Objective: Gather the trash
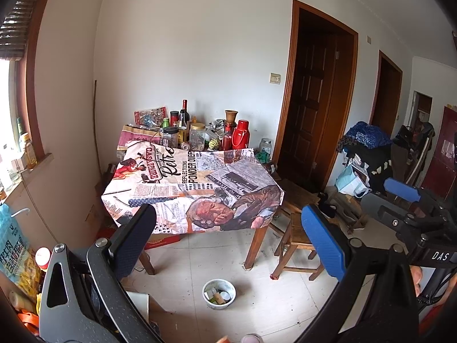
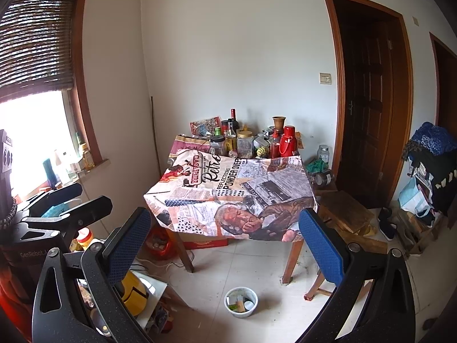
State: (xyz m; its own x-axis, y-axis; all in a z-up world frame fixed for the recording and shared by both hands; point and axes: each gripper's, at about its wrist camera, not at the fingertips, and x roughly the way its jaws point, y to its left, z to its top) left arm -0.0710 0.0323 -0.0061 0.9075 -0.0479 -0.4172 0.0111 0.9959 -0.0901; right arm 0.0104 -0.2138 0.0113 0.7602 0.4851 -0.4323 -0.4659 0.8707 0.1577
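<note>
Both grippers gape — white bucket (image 1: 219, 294) holds trash.

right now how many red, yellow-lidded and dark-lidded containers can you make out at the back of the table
red flask: 1
red sauce bottle: 1
yellow-lidded jar: 1
dark-lidded jar: 1
total: 4; the rest of the cluster overlaps too much to sort

Lived-in home room: cloth-covered dining table (image 1: 182, 183) with bottles and jars (image 1: 197, 134) at far edge, wooden stool (image 1: 297, 237) right, panelled doors (image 2: 368, 97), window blind (image 2: 37, 34) left, tiled floor (image 2: 257, 263).
</note>
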